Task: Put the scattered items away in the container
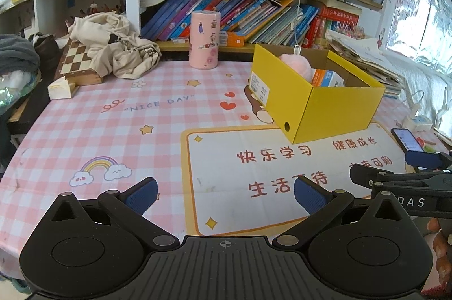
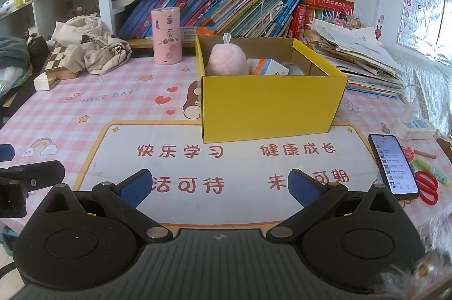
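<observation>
Left gripper (image 1: 226, 194): fingers spread wide, nothing between the blue pads (image 1: 142, 194); it hung low over the printed table mat (image 1: 118, 113), well short of the box.
Right gripper (image 2: 220, 187): also released, its fingers apart and empty, facing the near wall of the box. In the left view only its black tip showed at the right edge, the rest cut off.
Yellow box (image 2: 271, 107): open-topped cardboard, standing on the mat near the middle of the table, in front of the bookshelf.
Inside the box: a pink fluffy ball (image 2: 227, 59) at the left rear, a white-and-orange carton (image 2: 269, 68) beside it, and a roundish pale thing (image 2: 293, 69) behind the rim that I could not make out. The lower parts of all three were hidden by the box wall.
Phone (image 2: 394, 167): lying screen-up on the table to the right of the right gripper, lit; partly hidden in the left view.
Red scissors (image 2: 428, 187): just beyond the phone, half covered by it.
Pink cylinder (image 1: 204, 40): upright at the back of the table, left of the box.
Chessboard (image 1: 77, 64): at far left, mostly buried under crumpled cream cloth (image 1: 113, 45).
Hand (image 1: 440, 252): only a sliver at the lower right edge.
</observation>
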`<state>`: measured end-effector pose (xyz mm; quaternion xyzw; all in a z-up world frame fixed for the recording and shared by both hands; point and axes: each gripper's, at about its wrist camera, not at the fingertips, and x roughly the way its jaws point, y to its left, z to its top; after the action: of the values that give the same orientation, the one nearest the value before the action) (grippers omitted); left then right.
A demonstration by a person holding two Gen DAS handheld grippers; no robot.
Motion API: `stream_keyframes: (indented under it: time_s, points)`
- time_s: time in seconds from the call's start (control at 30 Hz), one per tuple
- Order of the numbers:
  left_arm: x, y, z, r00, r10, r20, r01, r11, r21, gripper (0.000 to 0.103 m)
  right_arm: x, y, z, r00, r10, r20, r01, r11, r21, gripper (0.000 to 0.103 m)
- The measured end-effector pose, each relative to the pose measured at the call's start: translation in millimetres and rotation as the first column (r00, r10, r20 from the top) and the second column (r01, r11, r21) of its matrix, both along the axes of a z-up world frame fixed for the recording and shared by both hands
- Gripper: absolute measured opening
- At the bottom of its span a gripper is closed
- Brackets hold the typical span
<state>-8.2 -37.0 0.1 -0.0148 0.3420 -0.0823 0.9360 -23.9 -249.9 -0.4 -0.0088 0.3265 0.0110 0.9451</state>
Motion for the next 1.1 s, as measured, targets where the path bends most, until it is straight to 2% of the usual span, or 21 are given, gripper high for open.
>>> stream_keyframes:
  time_s: [1.1]
  points:
    - [-6.2,-3.2,2.3,1.0,0.006,-0.002,-0.006,1.0,-0.012,0.103,-2.0,2.9,0.0,1.0,0.011,-0.001,-0.011,1.0,-0.005,0.103]
